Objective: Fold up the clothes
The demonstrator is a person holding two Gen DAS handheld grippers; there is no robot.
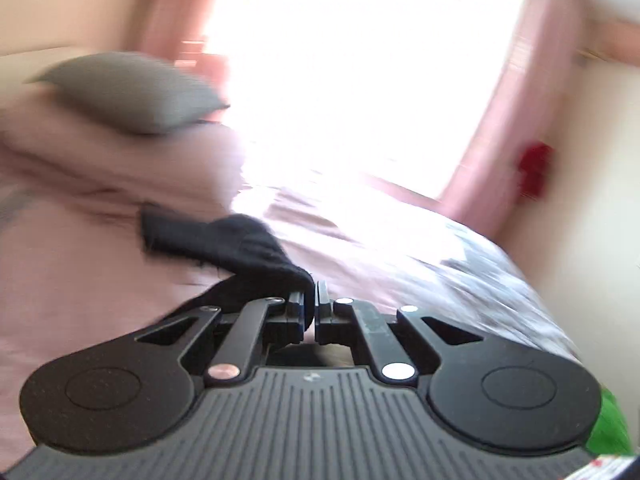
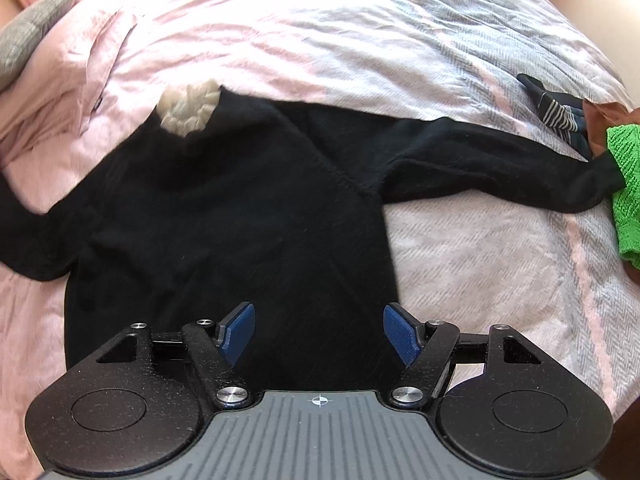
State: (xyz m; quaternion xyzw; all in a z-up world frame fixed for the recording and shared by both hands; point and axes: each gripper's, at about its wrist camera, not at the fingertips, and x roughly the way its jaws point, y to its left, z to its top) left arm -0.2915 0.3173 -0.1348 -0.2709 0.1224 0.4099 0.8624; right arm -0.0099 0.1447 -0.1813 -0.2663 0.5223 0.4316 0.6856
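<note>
— Where do your tools stand?

— My left gripper (image 1: 310, 300) has its fingers pressed together on a fold of the black sweater (image 2: 240, 208); dark knit bunches out of the pinch and trails away to the left over the pink bedcover (image 2: 248, 44). That view is smeared, so I can't say for sure which part of the garment I hold; I'd guess the left sleeve. My right gripper (image 2: 319, 334) is spread wide, blue pads (image 2: 239, 330) apart, holding nothing, poised over the hem.

— And which way does the sweater lie from there?

— Straight ahead of the right tool. Its long axis runs away from me, hem nearest, neck farthest, where a cream knitted piece (image 2: 188, 110) shows at the collar. The right sleeve (image 2: 500, 160) stretches out sideways to the right, its cuff touching a green cloth (image 2: 628, 184), near a striped garment (image 2: 560, 110).

— So which hand takes that sleeve?

— The right one, I think; it is free and nearer. It would have to travel right and forward to the cuff.

— How does the sweater look?

— Flat, front down or up I can't tell, soft, a little fuzzy, body smooth. A grey pillow (image 1: 128, 92) sits well beyond it.
</note>
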